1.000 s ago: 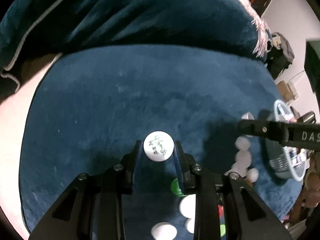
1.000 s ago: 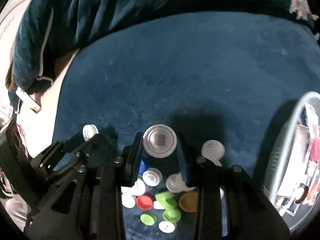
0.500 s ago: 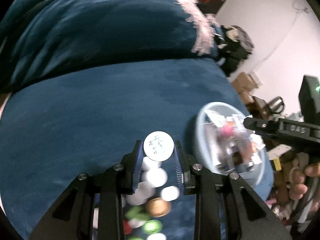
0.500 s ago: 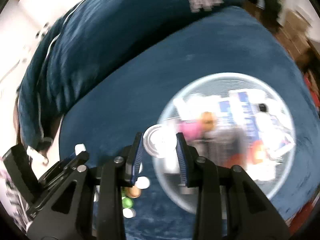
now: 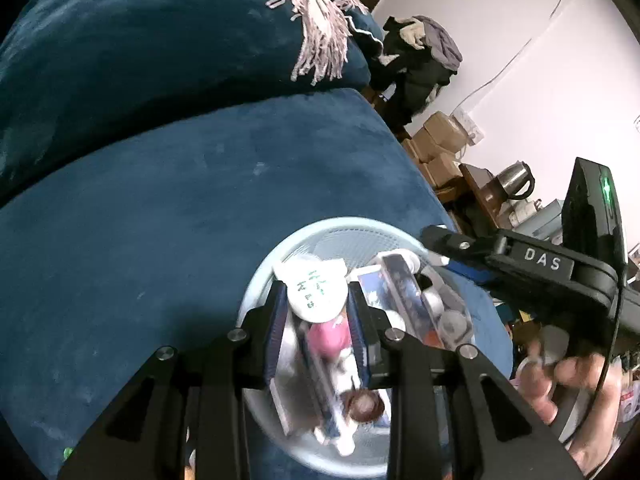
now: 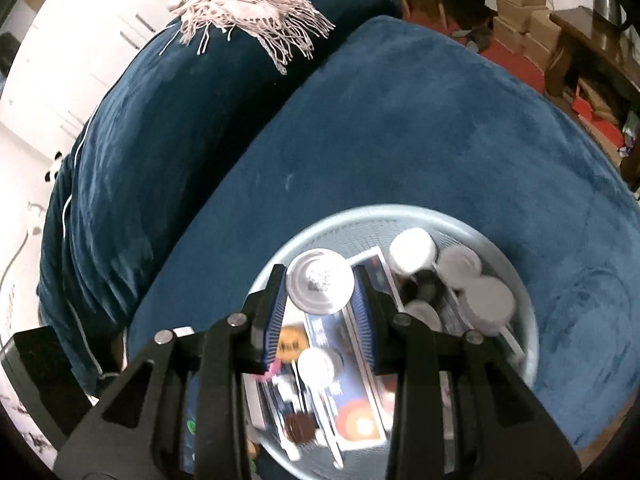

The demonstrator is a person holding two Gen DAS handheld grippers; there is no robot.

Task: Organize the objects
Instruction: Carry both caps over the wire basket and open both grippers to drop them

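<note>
— While both pairs of tongs hang over the pale blue basket (image 6: 528, 344), what is being carried?

— A white cap with green writing (image 5: 318, 290) is pinched between the pads of the left tongs (image 5: 318, 300). A white cap with a printed code (image 6: 320, 282) is clamped in the right tongs (image 6: 320, 292). Both pairs are drawn narrow, closed on the caps' rims.

— How much of the tidying can be judged done?

— Part of it, it seems. Several white lids (image 6: 460, 268), flat printed packets (image 6: 360, 400) and a pink item (image 5: 328, 336) are already seen inside the basket. Two caps are held above it, not yet let go. A speck of green is glimpsed at the lower left of the left view; what it is cannot be told, and how many loose pieces are left cannot be told either.

— Where is the basket placed?

— It is set on the blue sofa seat (image 6: 420, 140), toward the seat's front edge and right-hand side. The backrest cushion (image 6: 168, 100) is well apart from it, with a fringed scarf (image 6: 248, 12) draped on top.

— Is room left for the release?

— Bare plush is seen between the basket and the backrest. Less margin is judged on the right, where the seat's edge drops toward boxes (image 5: 436, 140) and a kettle (image 5: 516, 180). A drop straight down inside the rim would be judged safe; crowding of the two tongs should be watched.
</note>
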